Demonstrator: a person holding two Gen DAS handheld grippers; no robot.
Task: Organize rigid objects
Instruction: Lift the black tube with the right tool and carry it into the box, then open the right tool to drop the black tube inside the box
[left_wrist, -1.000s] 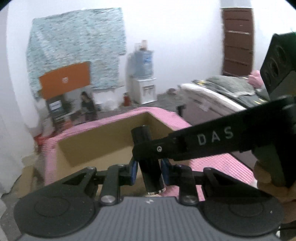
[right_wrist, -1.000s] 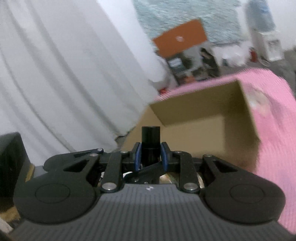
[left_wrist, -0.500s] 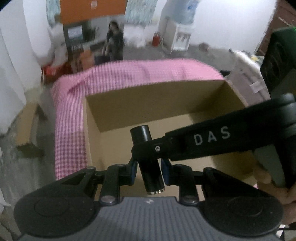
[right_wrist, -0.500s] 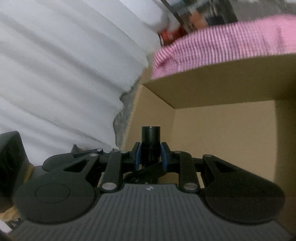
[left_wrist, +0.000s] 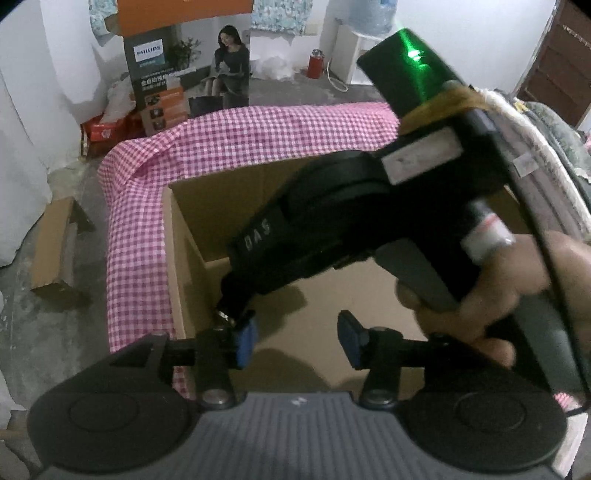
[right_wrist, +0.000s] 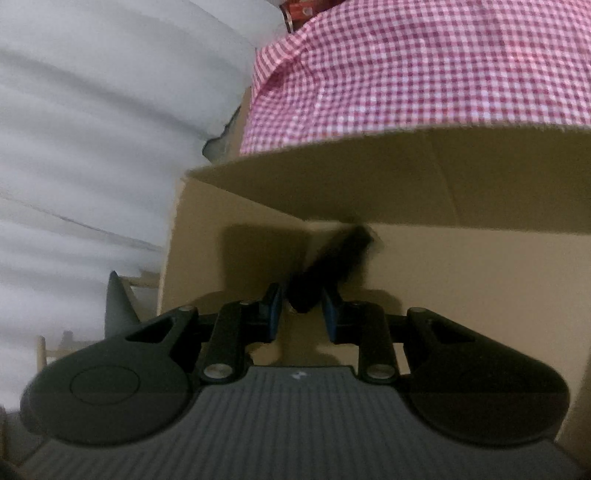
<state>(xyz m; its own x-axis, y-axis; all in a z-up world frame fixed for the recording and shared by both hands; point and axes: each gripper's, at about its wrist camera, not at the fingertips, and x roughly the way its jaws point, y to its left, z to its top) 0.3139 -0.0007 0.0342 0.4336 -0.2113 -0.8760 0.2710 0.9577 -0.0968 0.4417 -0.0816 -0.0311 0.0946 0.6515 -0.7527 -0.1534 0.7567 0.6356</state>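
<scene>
Left tool (left_wrist: 297, 338) opening, empty; right tool (right_wrist: 302, 308) opening round black cylinder (right_wrist: 328, 267), over cardboard box (right_wrist: 461, 266).

At about eleven o'clock in the left wrist view we read "PHILIPS" in white on the dark panel of a tall orange-topped printed carton (left_wrist: 173, 70) standing on the floor; the Chinese lines beneath it are too small for us to make out. Near the centre, the black arm of the right gripper (left_wrist: 258, 240) carries pale letters reading "DAS". In the right wrist view we find nothing legible.
</scene>
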